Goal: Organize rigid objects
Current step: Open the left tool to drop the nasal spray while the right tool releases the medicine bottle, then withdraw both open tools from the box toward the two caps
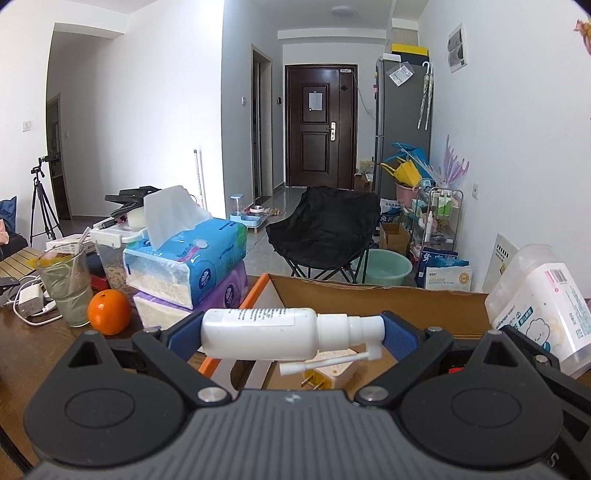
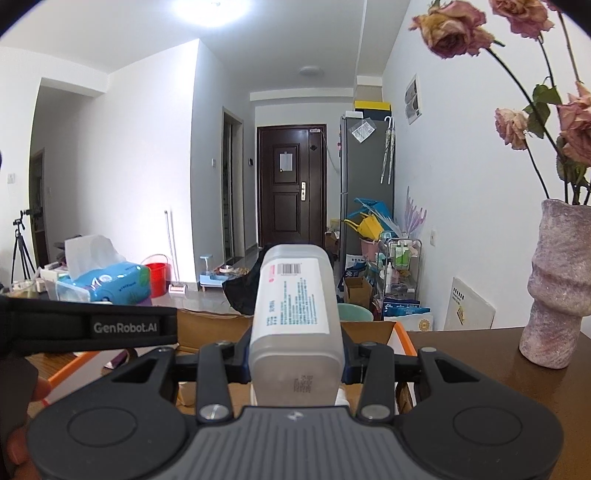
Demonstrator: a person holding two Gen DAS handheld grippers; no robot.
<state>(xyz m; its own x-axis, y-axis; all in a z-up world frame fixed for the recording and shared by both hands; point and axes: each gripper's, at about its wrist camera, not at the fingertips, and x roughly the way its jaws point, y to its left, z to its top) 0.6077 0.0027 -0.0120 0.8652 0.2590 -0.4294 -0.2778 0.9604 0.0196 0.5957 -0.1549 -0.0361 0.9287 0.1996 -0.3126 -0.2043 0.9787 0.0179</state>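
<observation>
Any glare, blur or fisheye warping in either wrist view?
Left wrist: evenly lit, sharp on the spray bottle; walls bow outward, corners vignetted. Right wrist: ceiling light blown out; the near end of the plastic container looks soft.

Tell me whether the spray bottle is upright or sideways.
Sideways: the spray bottle lies level across the left hand-held gripper, nozzle pointing right, above the cardboard box.

White plastered walls [image 1: 155, 110] enclose a hallway ending at a dark brown panelled wooden door [image 1: 319, 125]. A tall grey metal cabinet [image 1: 402, 122] stands right of it. A black folding fabric chair [image 1: 325, 225] sits on the pale glossy tiled floor [image 1: 280, 206]. The dark brown wooden worktop [image 2: 480, 369] lies nearest. A round ceiling light [image 2: 210, 9] glares overhead.
</observation>
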